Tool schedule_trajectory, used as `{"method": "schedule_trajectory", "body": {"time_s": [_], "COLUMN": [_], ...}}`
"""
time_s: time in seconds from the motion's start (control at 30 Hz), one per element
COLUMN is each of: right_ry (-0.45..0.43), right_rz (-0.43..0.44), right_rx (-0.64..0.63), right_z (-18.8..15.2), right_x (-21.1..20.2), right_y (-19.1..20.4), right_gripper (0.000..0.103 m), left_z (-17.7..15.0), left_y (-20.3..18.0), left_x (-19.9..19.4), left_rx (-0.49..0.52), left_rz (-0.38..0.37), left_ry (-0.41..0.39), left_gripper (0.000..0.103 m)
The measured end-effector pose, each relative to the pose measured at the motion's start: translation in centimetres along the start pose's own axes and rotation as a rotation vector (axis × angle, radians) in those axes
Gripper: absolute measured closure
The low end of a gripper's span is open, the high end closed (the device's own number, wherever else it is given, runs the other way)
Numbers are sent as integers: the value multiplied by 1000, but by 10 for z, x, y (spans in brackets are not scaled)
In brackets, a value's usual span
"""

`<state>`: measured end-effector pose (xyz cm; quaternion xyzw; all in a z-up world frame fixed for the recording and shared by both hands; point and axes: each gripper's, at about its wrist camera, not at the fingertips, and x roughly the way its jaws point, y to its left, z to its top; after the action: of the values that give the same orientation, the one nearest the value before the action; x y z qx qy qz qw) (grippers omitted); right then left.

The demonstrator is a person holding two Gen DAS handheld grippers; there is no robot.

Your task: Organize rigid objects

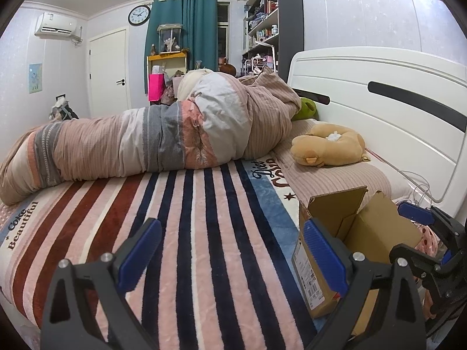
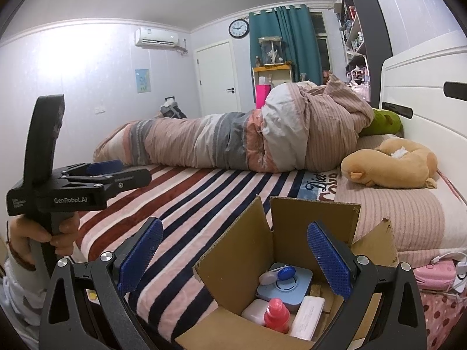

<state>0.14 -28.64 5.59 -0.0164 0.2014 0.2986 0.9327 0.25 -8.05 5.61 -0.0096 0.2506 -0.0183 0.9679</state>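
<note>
1. Left wrist view: the left gripper point(image 1: 230, 252) is spread wide and holds nothing, above the fuzzy striped blanket point(image 1: 186, 204). The brown cardboard box point(image 1: 362, 230) sits just beside its bumpy blue pad.
2. Right wrist view: the right gripper point(image 2: 235, 255) is spread wide and empty above the box point(image 2: 233, 250). Inside the box lie a red bottle point(image 2: 276, 315), a square blue case point(image 2: 287, 285) and a smooth white case point(image 2: 308, 316).

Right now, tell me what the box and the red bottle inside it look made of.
Cardboard box: brown corrugated cardboard, matte, with a torn flap edge. Red spray bottle: probably plastic, with a glossy, evenly coloured surface.
</note>
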Motion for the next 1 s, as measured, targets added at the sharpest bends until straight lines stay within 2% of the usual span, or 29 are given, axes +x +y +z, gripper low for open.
{"method": "schedule_trajectory", "body": {"time_s": [1.0], "right_ry": [-3], "right_rz": [-8], "right_rx": [6], "right_z": [-2], "right_x": [2], "right_y": [5], "right_gripper": [3], "left_z": [-2], "left_y": [3], "left_x": [-2], "left_rx": [2], "left_rz": [1], "left_ry": [3], "left_gripper": [6]}}
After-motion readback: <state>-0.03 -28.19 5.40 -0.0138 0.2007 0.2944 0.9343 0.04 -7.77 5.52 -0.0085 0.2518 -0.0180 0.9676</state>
